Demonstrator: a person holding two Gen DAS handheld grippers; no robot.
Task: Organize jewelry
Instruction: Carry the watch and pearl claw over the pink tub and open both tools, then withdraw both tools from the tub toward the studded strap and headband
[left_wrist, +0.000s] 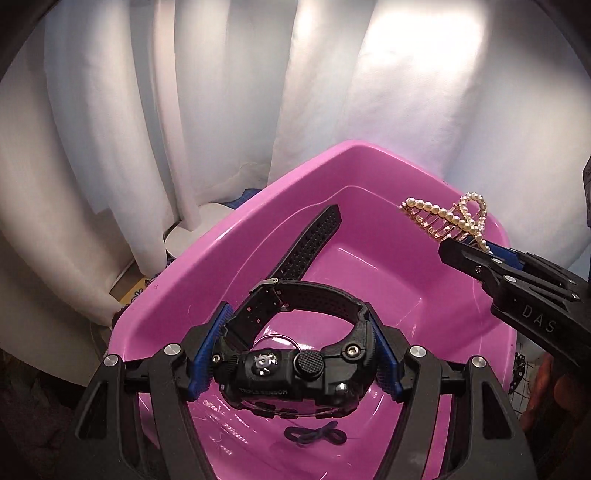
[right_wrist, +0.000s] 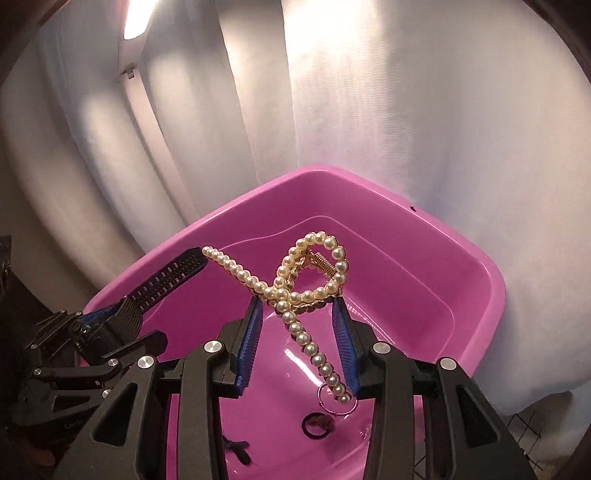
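pink tub, hair tie inside (dark)

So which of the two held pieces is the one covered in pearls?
The hair clip in the right tool; the left tool holds a plain black watch.

One pink tub. One black watch. One pearl hair claw. On the tub floor: one thin metal ring, one dark round band, one dark knotted hair tie. Two grippers: left, right, each with two blue pads. One white curtain behind.
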